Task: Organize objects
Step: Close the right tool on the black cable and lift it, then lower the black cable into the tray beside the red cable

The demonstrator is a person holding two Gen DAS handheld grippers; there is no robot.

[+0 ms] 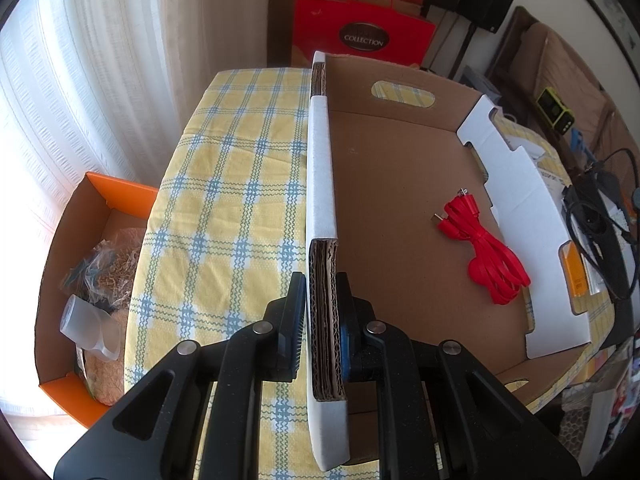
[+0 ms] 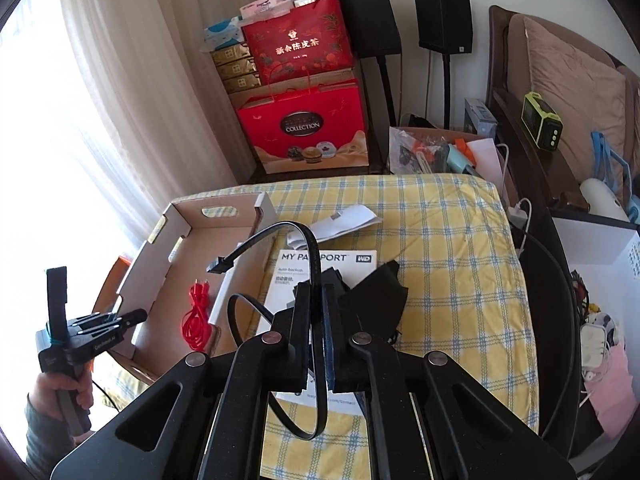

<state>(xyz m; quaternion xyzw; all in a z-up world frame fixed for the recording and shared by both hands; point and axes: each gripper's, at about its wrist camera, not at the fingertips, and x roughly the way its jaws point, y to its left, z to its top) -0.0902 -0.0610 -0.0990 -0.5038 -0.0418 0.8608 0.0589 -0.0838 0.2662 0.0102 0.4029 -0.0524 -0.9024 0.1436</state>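
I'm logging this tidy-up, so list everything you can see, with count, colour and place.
Cardboard box: one, brown inside with white walls, on the table.
Red cable: one, bundled, on the box floor.
Black flat cable: one, pinched in the right gripper, above the table.
Hard drive box: one, white, on the table beside the cardboard box.
Tablecloth: one, yellow and blue check, covering the table.
Orange box: one, on the floor by the curtain, holding bagged items.
Red gift bags: two, stacked against the wall.
Black speakers: two, on stands.
Left gripper: black, shut on the cardboard box wall.
Right gripper: black, shut on the cable.
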